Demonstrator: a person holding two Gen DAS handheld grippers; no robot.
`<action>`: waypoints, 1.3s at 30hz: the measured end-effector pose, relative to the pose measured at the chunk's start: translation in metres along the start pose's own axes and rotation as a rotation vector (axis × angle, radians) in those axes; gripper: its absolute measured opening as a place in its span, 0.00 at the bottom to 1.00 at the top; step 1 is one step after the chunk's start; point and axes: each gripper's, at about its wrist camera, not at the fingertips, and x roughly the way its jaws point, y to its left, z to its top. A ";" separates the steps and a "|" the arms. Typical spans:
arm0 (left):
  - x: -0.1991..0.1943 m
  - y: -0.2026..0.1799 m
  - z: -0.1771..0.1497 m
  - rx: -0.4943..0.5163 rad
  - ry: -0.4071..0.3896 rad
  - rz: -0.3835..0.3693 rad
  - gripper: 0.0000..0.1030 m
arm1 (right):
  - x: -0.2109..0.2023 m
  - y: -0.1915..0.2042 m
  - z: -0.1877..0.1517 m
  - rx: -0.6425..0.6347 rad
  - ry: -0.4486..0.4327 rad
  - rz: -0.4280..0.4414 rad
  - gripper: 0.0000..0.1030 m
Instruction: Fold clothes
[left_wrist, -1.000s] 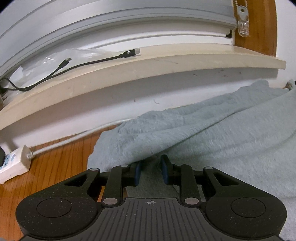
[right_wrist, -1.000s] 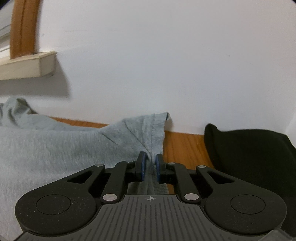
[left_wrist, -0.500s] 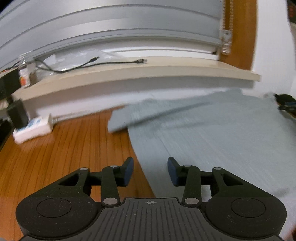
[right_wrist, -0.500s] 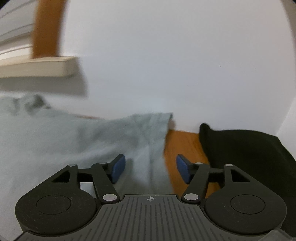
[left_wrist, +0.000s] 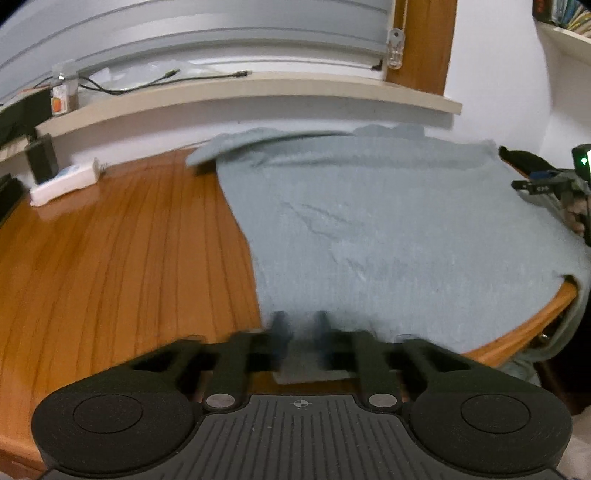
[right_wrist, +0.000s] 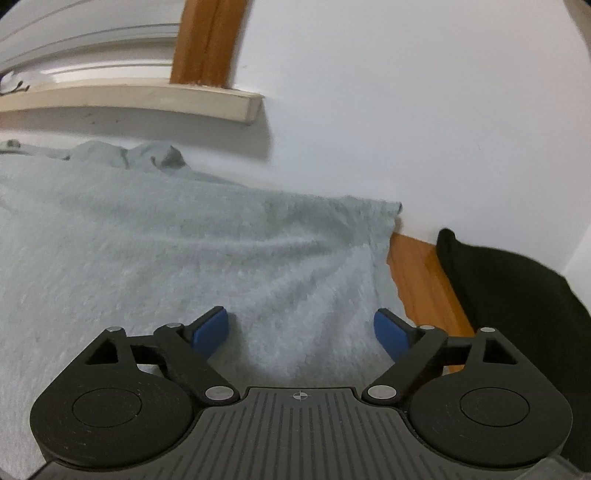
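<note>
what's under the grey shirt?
The grey shirt lies flat on the wooden table, hem hanging over the near edge. Whatever else lies beneath it is covered.

Black speckled gripper bodies, left gripper (left_wrist: 301, 326) and right gripper (right_wrist: 301, 328): ribbed centre plate, round discs, silver pivot screws, blue pads (right_wrist: 210, 328).

The garment (left_wrist: 406, 229) is a plain pale grey-blue with no print. Under it the table (left_wrist: 122, 258) is glossy orange-brown wood with dark grain lines. To the garment's right lies a solid black cloth (right_wrist: 517, 295); to its left, a white power strip (left_wrist: 64, 181). The shelf (left_wrist: 258, 88) above is cream.
</note>
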 end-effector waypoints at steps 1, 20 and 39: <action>-0.004 0.002 -0.001 0.003 0.003 0.007 0.03 | 0.001 -0.002 0.000 0.012 0.004 0.004 0.84; 0.031 -0.022 0.064 0.088 -0.074 0.007 0.71 | -0.046 -0.030 -0.022 0.140 -0.095 0.026 0.85; 0.172 -0.068 0.123 0.187 -0.077 -0.147 0.80 | -0.059 -0.069 -0.070 0.225 0.014 0.039 0.05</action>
